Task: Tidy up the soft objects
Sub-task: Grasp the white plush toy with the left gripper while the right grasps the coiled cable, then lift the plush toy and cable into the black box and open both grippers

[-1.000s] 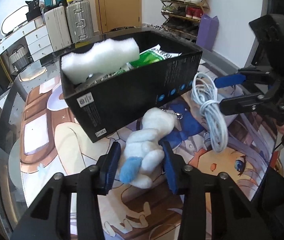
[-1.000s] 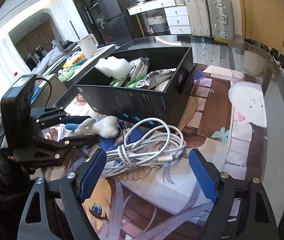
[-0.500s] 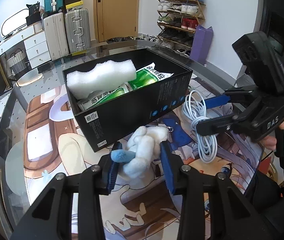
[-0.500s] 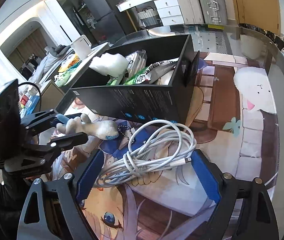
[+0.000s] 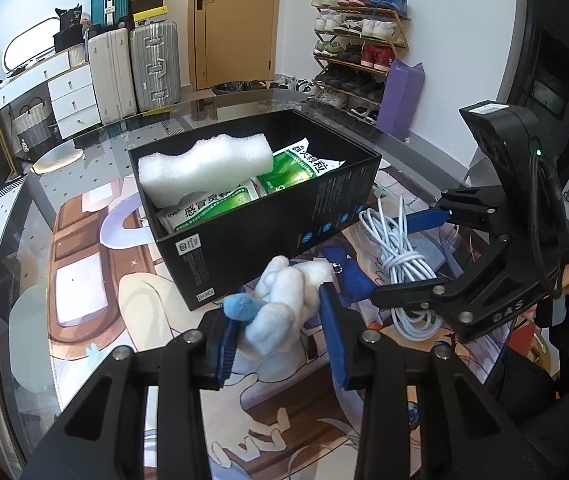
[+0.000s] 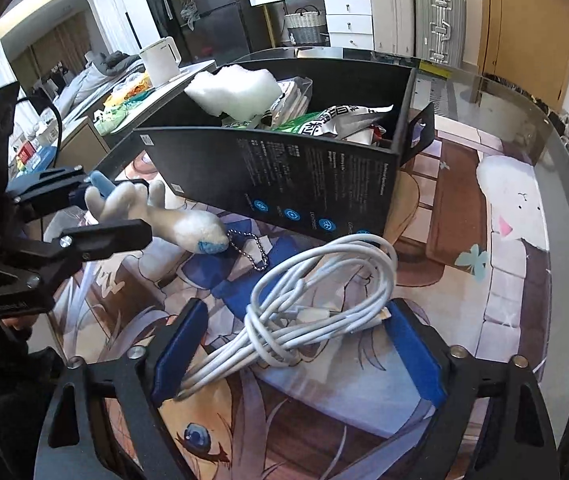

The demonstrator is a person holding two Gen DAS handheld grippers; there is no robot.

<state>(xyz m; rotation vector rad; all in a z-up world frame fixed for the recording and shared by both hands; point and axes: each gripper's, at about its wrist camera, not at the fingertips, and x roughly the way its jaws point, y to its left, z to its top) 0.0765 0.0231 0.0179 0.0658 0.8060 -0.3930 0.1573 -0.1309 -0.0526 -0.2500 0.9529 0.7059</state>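
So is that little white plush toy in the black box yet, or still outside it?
Still outside. The plush toy is pinched in the left claw in front of the black box, off the mat.

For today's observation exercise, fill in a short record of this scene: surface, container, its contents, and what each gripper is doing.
surface: glass table over a cartoon mat
container: open black box
contents: white foam block, green sachets
left gripper: jaws shut on the white plush toy
right gripper: jaws closing around the coiled white cable, which lies on the mat
plush detail: ball chain hangs from it
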